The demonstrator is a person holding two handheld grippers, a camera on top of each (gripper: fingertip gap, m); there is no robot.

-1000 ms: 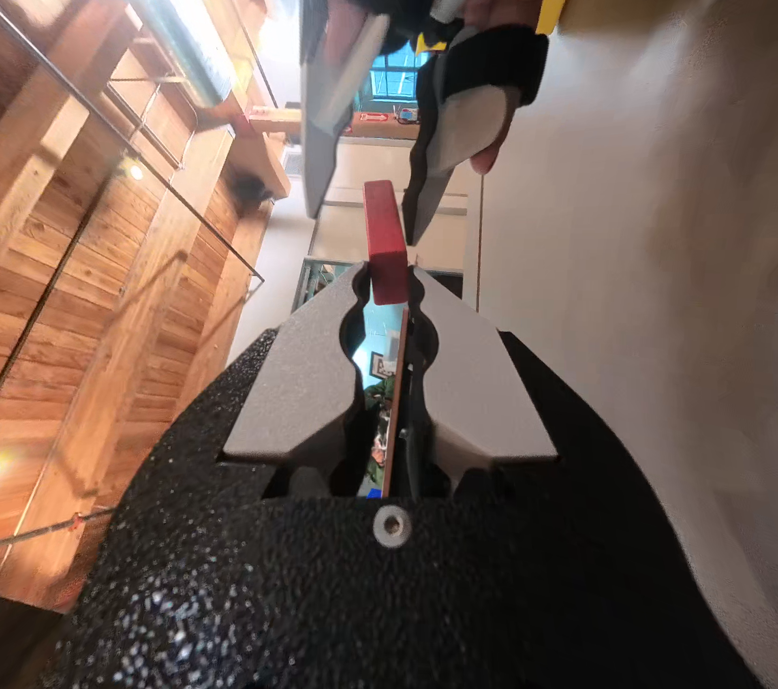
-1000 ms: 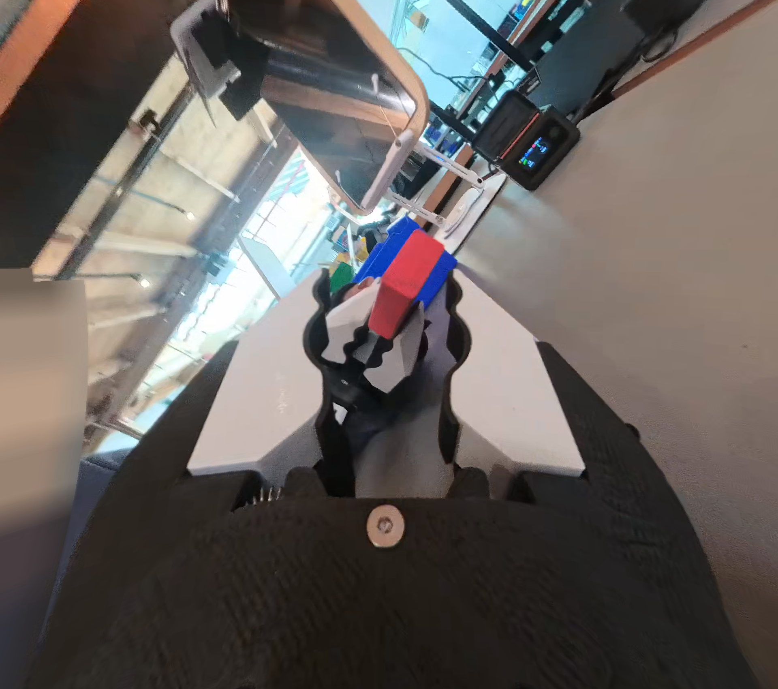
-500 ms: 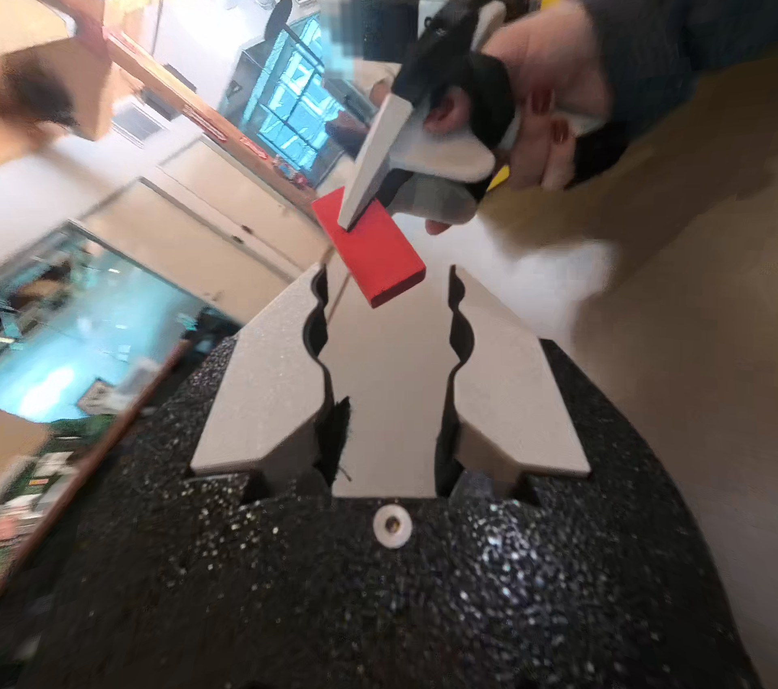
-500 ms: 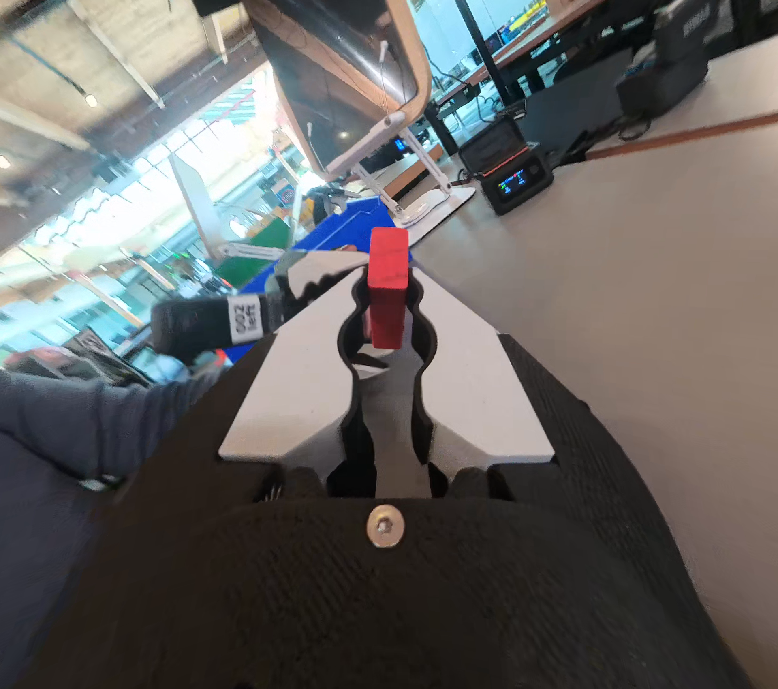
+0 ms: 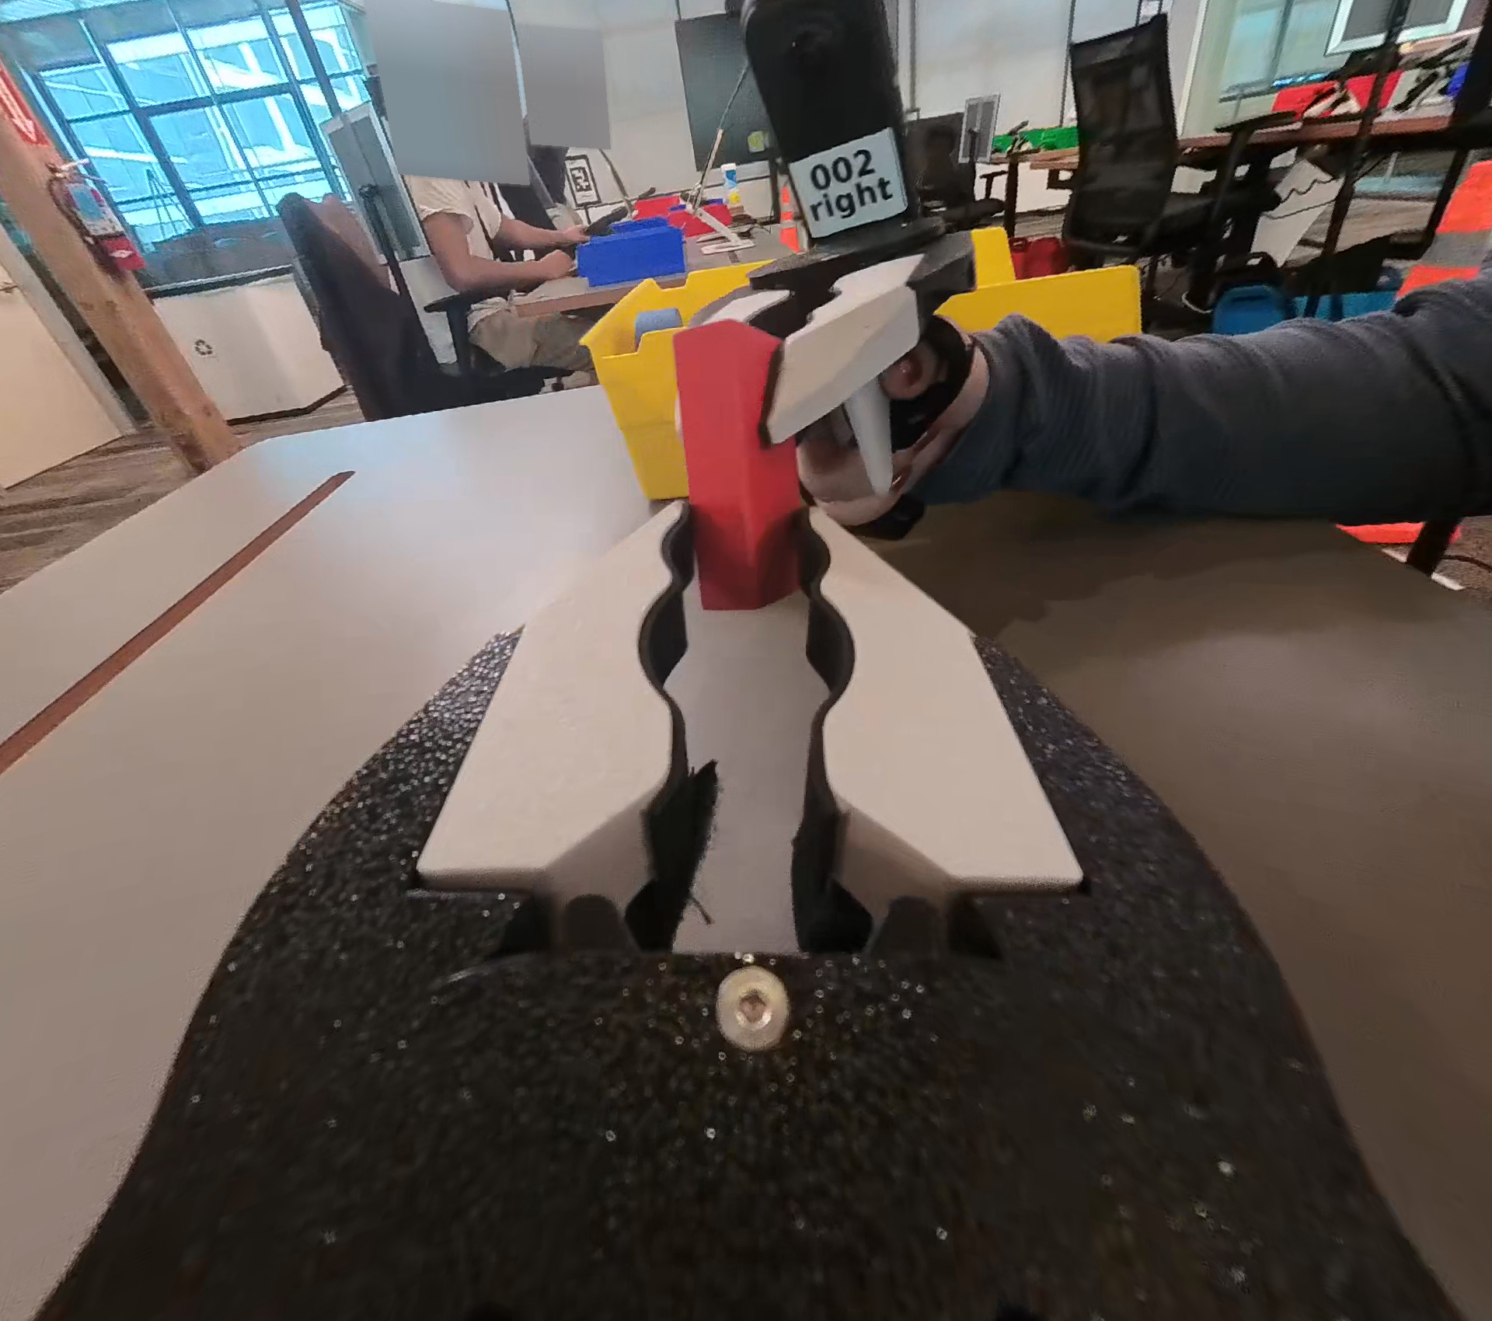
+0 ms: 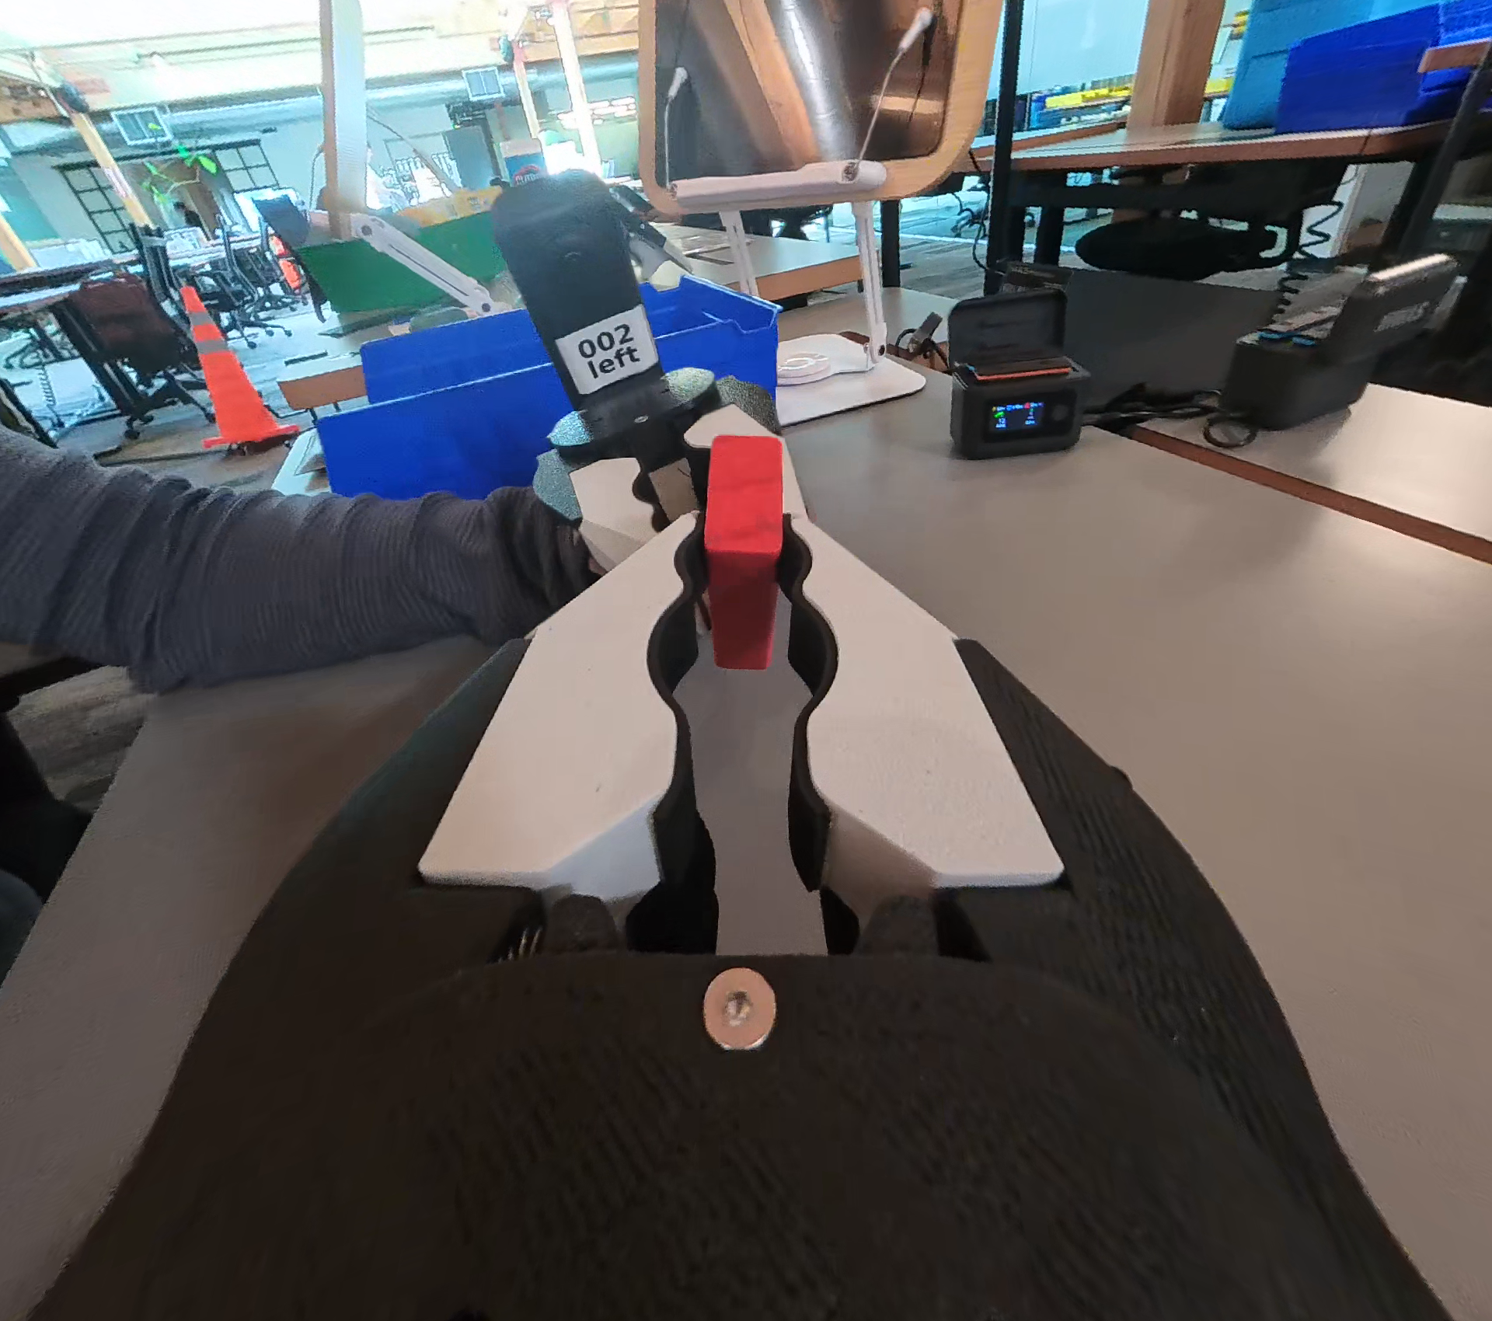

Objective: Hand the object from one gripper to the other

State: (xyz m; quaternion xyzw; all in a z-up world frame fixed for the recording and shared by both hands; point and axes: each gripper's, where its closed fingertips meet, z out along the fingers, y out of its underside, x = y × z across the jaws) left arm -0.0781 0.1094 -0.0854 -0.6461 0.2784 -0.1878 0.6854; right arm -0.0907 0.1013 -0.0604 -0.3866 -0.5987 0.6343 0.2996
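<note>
Grey table [image 5: 323, 596] spreads beneath both tools, held above it. Each hand-held gripper, left [image 5: 747, 539] and right [image 6: 743, 560], appears clenched on the red block [image 5: 739, 475], suspended between them. The handover looks midway: one must yet let go.

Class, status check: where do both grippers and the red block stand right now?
Left gripper and right gripper both closed on red block. Block upright above table, mid-handover. Nothing between them.
</note>
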